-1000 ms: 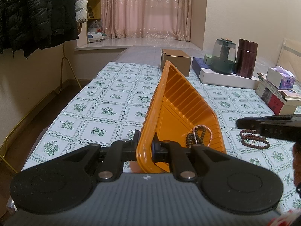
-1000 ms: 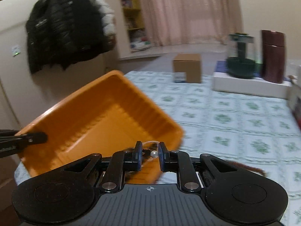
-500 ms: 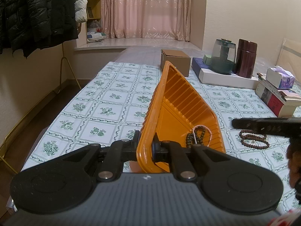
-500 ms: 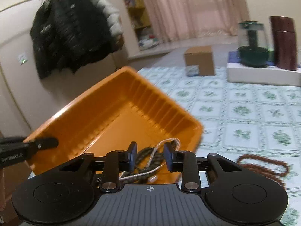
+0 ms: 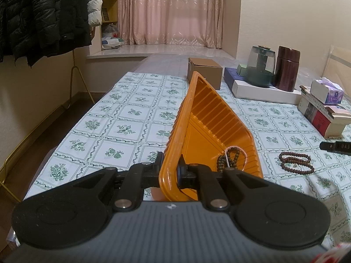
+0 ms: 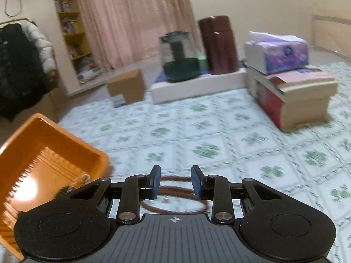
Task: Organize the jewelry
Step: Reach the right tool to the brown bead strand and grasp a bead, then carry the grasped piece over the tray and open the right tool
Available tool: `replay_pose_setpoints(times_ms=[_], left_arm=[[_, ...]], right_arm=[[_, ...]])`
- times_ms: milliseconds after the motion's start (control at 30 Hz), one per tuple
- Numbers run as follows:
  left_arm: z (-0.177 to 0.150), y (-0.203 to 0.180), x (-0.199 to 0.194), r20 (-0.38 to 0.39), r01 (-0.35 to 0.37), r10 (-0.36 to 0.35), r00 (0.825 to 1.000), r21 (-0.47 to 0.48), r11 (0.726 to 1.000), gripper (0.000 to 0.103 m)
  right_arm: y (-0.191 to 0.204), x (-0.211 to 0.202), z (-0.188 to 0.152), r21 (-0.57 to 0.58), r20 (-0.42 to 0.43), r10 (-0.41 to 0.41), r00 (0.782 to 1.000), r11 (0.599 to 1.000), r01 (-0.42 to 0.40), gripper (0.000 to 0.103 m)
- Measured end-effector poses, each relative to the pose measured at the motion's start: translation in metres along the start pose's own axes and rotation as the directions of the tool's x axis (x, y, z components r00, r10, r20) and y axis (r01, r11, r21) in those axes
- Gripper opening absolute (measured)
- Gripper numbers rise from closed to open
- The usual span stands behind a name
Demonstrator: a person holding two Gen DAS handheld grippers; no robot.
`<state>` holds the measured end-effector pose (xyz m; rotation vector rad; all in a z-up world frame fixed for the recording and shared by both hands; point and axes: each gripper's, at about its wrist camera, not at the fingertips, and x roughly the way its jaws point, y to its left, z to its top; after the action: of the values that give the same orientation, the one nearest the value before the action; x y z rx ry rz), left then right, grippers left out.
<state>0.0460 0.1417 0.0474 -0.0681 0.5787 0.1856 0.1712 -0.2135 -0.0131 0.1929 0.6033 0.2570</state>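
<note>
Over floral cloth, orange tray (image 5: 210,127) tilted, lengthwise away, left jaws gripping rim, right jaws apart, empty.

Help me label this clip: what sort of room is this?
Probably a bedroom at home: padded jackets on a rack, a curtained bay window, and a bookshelf in the corner.

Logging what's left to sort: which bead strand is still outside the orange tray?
The reddish-brown bead strand, coiled on the tablecloth right of the orange tray. The dark strand and pale pink strand lie inside it.
</note>
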Motion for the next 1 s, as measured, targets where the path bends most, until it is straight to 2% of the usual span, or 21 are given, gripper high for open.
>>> replay_pose_setpoints(times_ms=[333,567,900,1000], left_arm=[[-0.001,0.001,0.001,-0.002,0.0,0.0,1.0,-0.002,1.0,0.009],[-0.001,0.001,0.002,-0.002,-0.002,0.002,1.0,0.0,1.0,0.009],[-0.002,0.001,0.005,-0.002,-0.005,0.005,1.0,-0.002,1.0,0.009],[-0.002,0.001,0.005,-0.003,-0.003,0.003,1.0,-0.002,1.0,0.009]], right_arm=[[0.026,0.039,-0.023,-0.13,-0.114,0.018,0.993,0.991,-0.033,0.032],[0.034,0.06,-0.03,-0.158,-0.123,0.008,0.992,0.987,-0.028,0.032],[0.03,0.076,-0.035,-0.131,-0.142,-0.039,0.989,0.991,0.02,0.017],[0.029,0.074,-0.037,-0.128,-0.134,-0.027,0.991,0.992,0.01,0.008]])
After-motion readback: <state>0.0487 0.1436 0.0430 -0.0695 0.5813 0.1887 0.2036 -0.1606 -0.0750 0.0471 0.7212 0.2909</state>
